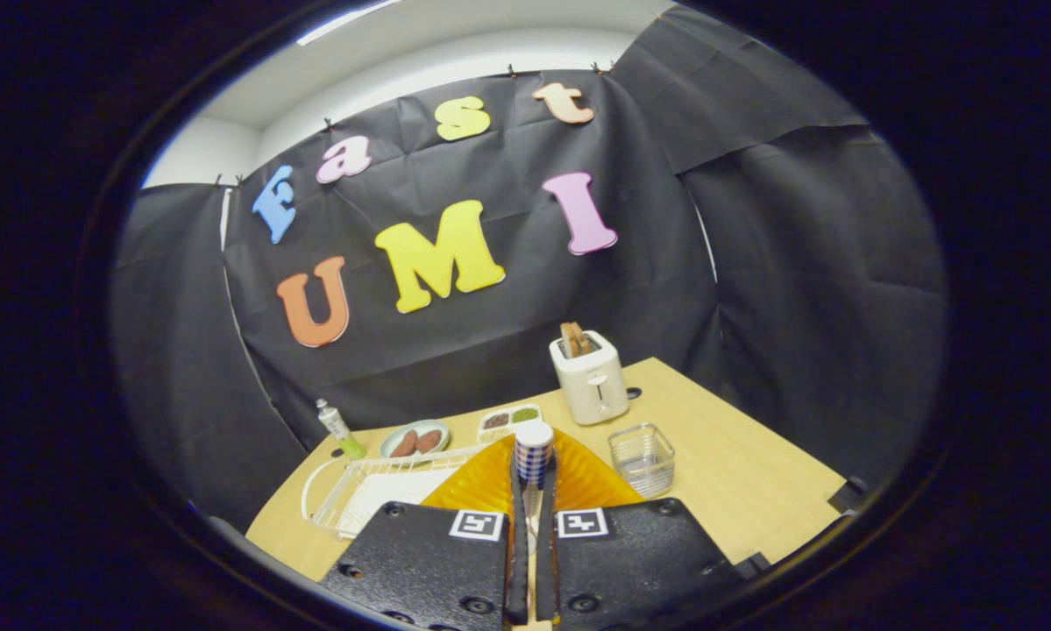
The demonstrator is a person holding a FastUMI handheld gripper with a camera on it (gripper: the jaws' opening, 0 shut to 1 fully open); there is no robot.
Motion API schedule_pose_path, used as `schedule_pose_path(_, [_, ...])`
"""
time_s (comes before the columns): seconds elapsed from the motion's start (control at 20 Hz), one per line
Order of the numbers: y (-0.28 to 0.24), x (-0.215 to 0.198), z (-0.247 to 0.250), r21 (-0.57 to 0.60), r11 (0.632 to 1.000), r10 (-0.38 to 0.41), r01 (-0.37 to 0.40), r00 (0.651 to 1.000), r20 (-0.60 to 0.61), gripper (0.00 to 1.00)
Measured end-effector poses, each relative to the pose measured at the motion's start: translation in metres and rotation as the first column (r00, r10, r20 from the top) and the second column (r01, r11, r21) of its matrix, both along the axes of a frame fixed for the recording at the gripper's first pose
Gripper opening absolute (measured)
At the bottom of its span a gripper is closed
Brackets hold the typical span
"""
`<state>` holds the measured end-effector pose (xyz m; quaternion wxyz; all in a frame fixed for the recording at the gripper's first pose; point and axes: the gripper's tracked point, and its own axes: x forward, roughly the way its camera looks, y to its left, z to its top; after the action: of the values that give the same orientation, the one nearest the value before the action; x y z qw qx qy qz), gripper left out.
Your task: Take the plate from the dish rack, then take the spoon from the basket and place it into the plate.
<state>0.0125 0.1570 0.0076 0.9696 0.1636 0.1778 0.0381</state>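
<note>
- The claw (532, 517) showed as two black fingers (518, 561) running forward with a narrow slit between them, pressed nearly together on a thin handle; what lay in the slit was hard to make out.
- A spoon with a blue-and-white checked handle (534, 454) stood upright at the fingertips, its white rounded end on top; its lower part was hidden between the fingers, so the bowl could not be seen.
- An orange plate (582, 480) lay just ahead of the claw and partly beneath it; the fingers and the black claw body covered its near half.
- To the claw's left sat a white wire dish rack (358, 495), its near corner cut off by the claw body.
- To the claw's right, a little apart from the plate, stood a clear square basket (642, 458).
- Beyond the plate were a small plate of brown pieces (415, 440), a white divided tray (509, 421), and a green-bottomed bottle (341, 431) farther left; their contents were too small to identify.
- A white toaster (589, 377) with toast in its slot stood farther ahead and slightly right.
- The table (753, 464) had bare wood to the right of the basket, running to its right edge; black cloth walls closed in behind and on both sides.
- The claw was tilted so the table sloped across the view.
</note>
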Motion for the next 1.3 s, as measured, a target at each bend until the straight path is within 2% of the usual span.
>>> schedule_pose_path(0.25, [0.065,-0.019,-0.030,-0.104,0.994,0.042,-0.044,0.999,-0.029,0.09])
schedule_pose_path(0.6, [0.122,-0.022,-0.087,-0.141,0.988,0.053,-0.064,0.995,-0.079,0.09])
schedule_pose_path(0.9, [0.145,-0.020,-0.115,-0.110,0.990,0.070,-0.085,0.989,-0.130,0.09])
schedule_pose_path(1.1, [0.155,-0.021,-0.125,-0.049,0.993,0.099,-0.107,0.985,-0.144,0.10])
schedule_pose_path(1.3, [0.143,-0.024,-0.125,-0.048,0.994,0.092,-0.098,0.988,-0.128,0.19])
